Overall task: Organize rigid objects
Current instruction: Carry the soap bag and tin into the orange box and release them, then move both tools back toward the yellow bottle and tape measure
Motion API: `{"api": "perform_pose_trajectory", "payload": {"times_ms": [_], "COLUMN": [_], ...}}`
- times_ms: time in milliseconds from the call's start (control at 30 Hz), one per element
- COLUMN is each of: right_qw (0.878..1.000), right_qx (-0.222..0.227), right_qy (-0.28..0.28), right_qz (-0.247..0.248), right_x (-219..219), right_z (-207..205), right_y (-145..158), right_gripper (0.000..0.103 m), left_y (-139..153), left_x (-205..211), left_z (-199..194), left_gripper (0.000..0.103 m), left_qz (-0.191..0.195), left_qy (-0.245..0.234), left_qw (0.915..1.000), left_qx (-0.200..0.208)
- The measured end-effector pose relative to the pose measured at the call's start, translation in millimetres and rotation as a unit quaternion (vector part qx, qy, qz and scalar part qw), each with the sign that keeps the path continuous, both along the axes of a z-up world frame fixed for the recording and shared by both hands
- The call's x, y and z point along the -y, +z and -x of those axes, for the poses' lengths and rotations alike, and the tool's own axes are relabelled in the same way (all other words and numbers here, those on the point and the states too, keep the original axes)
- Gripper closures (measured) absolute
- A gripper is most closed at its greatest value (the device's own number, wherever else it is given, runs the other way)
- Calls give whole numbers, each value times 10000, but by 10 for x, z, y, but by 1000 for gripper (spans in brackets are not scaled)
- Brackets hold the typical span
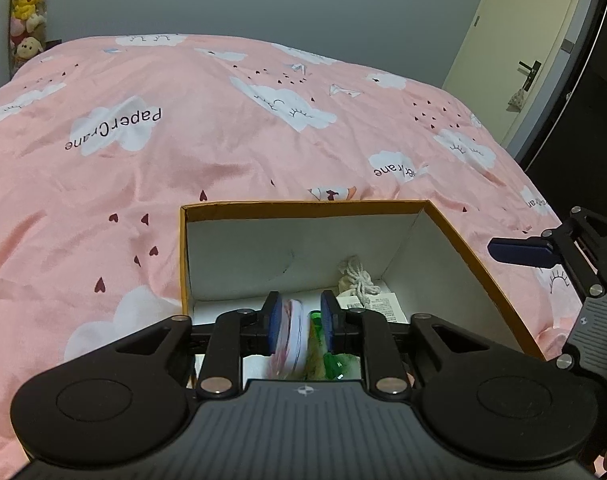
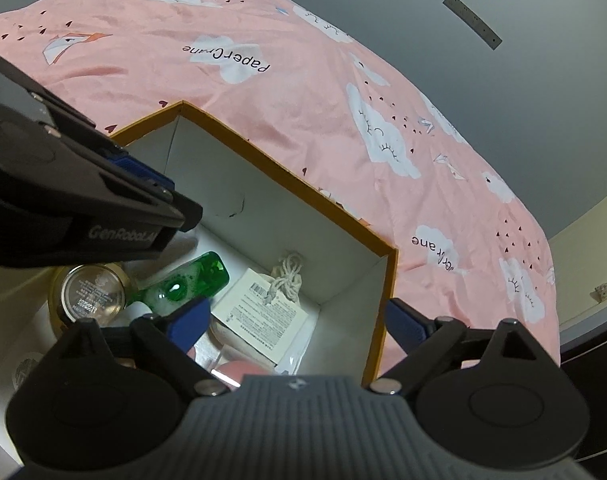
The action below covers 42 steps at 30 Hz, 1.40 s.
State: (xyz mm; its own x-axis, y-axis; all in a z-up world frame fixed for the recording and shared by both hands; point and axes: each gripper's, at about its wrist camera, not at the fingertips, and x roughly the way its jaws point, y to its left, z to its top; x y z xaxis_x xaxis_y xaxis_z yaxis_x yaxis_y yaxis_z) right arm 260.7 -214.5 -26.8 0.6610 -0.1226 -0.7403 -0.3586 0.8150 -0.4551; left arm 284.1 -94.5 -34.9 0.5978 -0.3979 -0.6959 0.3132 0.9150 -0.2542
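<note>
An open box with an orange rim (image 1: 303,205) (image 2: 287,184) and white inside sits on the bed. My left gripper (image 1: 303,326) hangs over its near end, jaws a little apart. A blurred pink-and-white object (image 1: 291,332) lies between them against the left pad, clear of the right pad. In the box are a green bottle (image 2: 191,280), a round jar with a metal lid (image 2: 93,294) and a white pouch with a label (image 2: 263,308) and a cord (image 2: 287,276). My right gripper (image 2: 299,322) stands wide open, holding nothing, astride the box's right wall.
A pink bedcover with cloud prints (image 1: 223,140) surrounds the box. Plush toys (image 1: 27,12) hang at the far left. A door (image 1: 515,60) and dark furniture (image 1: 583,120) stand to the right of the bed. A pink round item (image 2: 239,372) lies at the box's near end.
</note>
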Motion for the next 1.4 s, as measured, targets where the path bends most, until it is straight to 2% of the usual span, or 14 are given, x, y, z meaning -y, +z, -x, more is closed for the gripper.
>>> {"api": "perform_pose_trajectory", "payload": {"times_ms": [200, 267, 333, 467, 567, 633, 833, 1000, 1167, 1400], "right_qw": [10000, 9999, 9999, 9998, 9995, 9989, 9930, 9851, 9773, 9701], "right_qx": [61, 88, 91, 88, 194, 251, 279, 331, 316, 177], "right_qy": [29, 13, 7, 19, 35, 36, 173, 338, 435, 771], "right_qz": [-42, -54, -86, -173, -247, -394, -1137, -1651, -2050, -2295], "right_x": [-17, -26, -35, -63, -93, -111, -245, -444, -685, -1007], "right_z": [55, 75, 96, 151, 228, 289, 548, 815, 1070, 1392], "right_y": [64, 88, 114, 185, 277, 365, 586, 619, 519, 379], "right_gripper": [8, 8, 7, 7, 7, 7, 7, 7, 7, 7], "left_y": [49, 83, 126, 239, 349, 428, 560, 502, 352, 151], "left_x": [-24, -50, -80, -156, -262, -350, -671, -988, -1260, -1713], "left_z": [78, 115, 165, 285, 400, 489, 762, 1046, 1297, 1592], "left_gripper": [72, 70, 63, 61, 55, 51, 50, 49, 49, 49], "left_qz": [0, 19, 27, -7, 63, 70, 29, -80, -213, -138], "left_qy": [31, 54, 73, 187, 257, 292, 441, 649, 784, 1067], "left_qw": [10000, 10000, 9999, 9994, 9988, 9982, 9968, 9963, 9960, 9942], "left_qx": [31, 80, 140, 280, 414, 517, 663, 554, 358, -42]}}
